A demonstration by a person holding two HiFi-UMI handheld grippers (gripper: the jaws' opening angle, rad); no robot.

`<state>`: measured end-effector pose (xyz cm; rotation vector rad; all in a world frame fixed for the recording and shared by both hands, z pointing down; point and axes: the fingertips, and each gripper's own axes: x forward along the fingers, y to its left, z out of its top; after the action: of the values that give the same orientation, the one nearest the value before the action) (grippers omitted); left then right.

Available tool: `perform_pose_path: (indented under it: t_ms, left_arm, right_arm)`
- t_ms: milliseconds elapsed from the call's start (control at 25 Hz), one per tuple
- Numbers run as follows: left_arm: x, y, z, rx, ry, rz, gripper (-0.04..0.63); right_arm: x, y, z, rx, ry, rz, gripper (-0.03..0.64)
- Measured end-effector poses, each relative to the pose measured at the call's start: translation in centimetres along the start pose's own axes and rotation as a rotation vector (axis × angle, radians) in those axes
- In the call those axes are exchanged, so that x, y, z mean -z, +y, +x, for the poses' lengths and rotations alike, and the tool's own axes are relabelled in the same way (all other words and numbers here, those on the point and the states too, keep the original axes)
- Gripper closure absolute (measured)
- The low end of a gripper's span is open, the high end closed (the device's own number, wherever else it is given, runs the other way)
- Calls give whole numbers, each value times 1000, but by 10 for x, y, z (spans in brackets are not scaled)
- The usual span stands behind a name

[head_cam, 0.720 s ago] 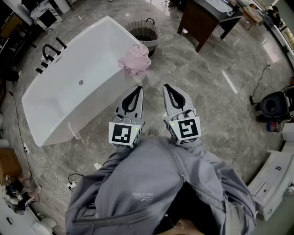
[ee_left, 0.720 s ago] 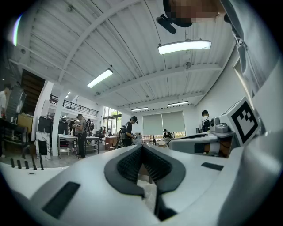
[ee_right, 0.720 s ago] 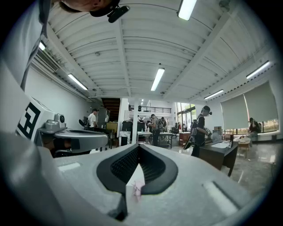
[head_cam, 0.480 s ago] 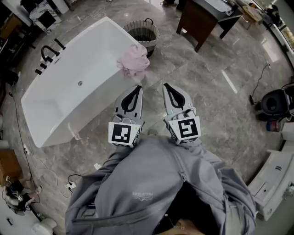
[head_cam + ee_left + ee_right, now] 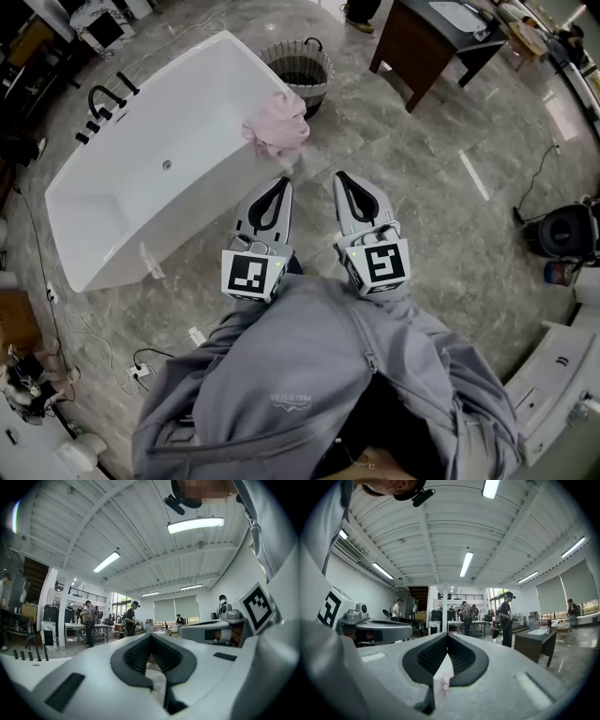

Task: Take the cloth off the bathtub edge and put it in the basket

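A crumpled pink cloth hangs over the near corner of the white bathtub's edge in the head view. Just beyond that corner stands a round wicker basket with a dark inside. My left gripper and right gripper are held side by side in front of my chest, tips pointing at the tub, both shut and holding nothing. They are a short way short of the cloth. In the right gripper view a sliver of the pink cloth shows through the window in the jaws; the left gripper faces the room.
A dark wooden table stands at the back right. Black taps sit on the tub's far rim. A black round device and white cabinets are at the right; cables and a power strip lie on the marble floor at the left.
The whole scene has slid slightly down and right in the head view; the grippers keep the same place and stay shut.
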<state>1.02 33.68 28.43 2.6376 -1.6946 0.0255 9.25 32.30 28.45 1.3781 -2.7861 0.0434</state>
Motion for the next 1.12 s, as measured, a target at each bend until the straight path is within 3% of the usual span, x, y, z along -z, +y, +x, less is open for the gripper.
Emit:
perform_pose_path:
  t_ms: [520, 800, 1120]
  left_arm:
    - [23, 70, 74, -21, 12, -19, 589]
    - [26, 118, 149, 35, 11, -26, 589]
    - [35, 168, 230, 86, 67, -22, 589]
  right_arm:
    - [20, -40, 87, 20, 27, 0, 612]
    - [25, -74, 171, 48, 54, -2, 612]
    - [34, -114, 254, 66, 92, 6, 612]
